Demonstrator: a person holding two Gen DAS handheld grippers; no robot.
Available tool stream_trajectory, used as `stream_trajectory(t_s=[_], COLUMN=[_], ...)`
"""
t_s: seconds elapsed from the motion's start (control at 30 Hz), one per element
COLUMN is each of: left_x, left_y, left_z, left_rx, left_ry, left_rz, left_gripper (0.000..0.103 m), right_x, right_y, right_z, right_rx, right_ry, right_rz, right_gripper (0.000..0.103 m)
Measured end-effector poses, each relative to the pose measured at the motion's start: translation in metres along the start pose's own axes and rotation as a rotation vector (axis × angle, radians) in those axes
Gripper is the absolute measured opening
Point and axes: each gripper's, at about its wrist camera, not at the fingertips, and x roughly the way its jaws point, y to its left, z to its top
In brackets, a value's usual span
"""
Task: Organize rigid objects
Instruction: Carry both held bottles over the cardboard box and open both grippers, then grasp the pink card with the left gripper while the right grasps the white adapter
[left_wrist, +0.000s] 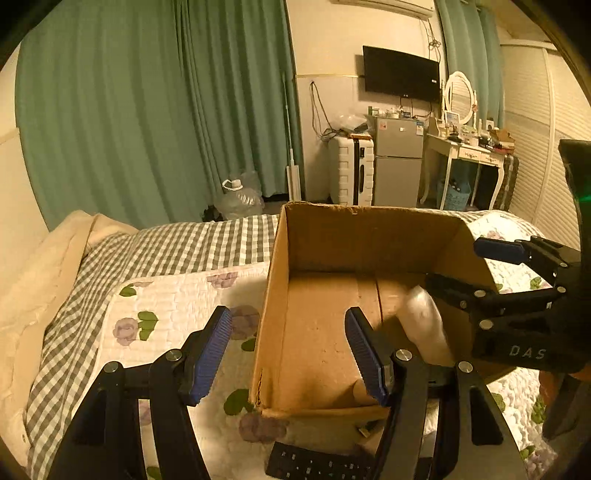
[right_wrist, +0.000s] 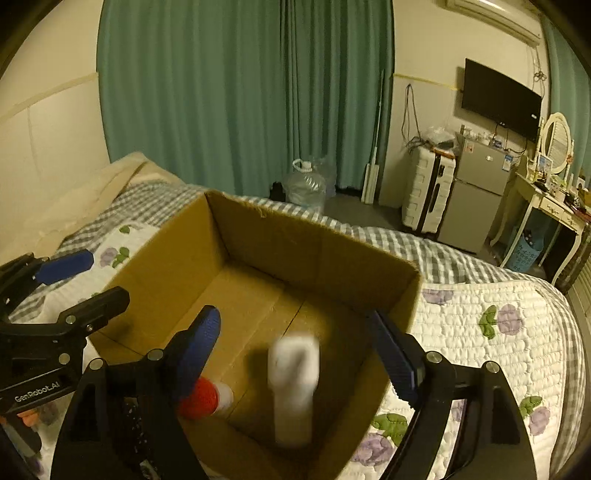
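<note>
Cardboard open-topped box (right_wrist: 258, 258) on the bed receives a blurred white plastic bottle (right_wrist: 293, 387) (apparently dropping); right gripper (right_wrist: 299, 350) jaws spread, left gripper (left_wrist: 288, 350) likewise.

Green curtains (left_wrist: 147, 110), wall television (left_wrist: 400, 74), small fridge (left_wrist: 399, 162).

Dim warm yellow indoor light, strong fisheye bending and dark corners, white bottle (right_wrist: 293, 384) motion-blurred — soft shadows.
</note>
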Motion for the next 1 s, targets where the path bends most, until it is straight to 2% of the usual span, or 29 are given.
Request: stream_trajectory(t_s=[0.13,0.27,0.4,0.53,0.63,0.77,0.9,1.0], left_x=[-0.029,-0.067,-0.099,-0.122,-0.124,-0.108,-0.082,-0.07], left_y=[0.004,0.002,0.005,0.006,0.005,-0.002,-0.017,-0.03], left_z=[-0.001,-0.004,-0.011,-0.031,-0.056,-0.097,-0.142,-0.159], left_rx=[-0.024,-0.015,-0.022,-0.025,-0.044,-0.054,-0.032,-0.005], left_ry=[-0.025,-0.048,-0.046,-0.031,0.008,0.086,0.2,0.251], left_rz=[-0.02,-0.005,0.011,0.01,-0.005,-0.008,-0.045,-0.111], left_gripper=[0.066,0.067,0.067,0.067,0.067,0.067,0.067,0.067], right_x=[-0.039,-0.084,-0.129,-0.153,-0.156,-0.144,-0.118,-0.099], right_y=[-0.001,0.004,0.016,0.034,0.042,0.047,0.045,0.035], right_z=[-0.003,-0.002,-0.009,-0.028,-0.05,-0.09,-0.12,-0.13], right_rx=[-0.008,-0.014,-0.036,-0.058,-0.056,-0.039,-0.015,0.015], right_ry=[-0.027,-0.058,-0.074,-0.066,-0.04,0.007,0.073,0.123], right_rz=[0.0,0.001,0.002,0.026,0.033,0.071,0.089,0.089], right_gripper=[0.083,0.083,0.083,0.083,0.083,0.083,0.083,0.083])
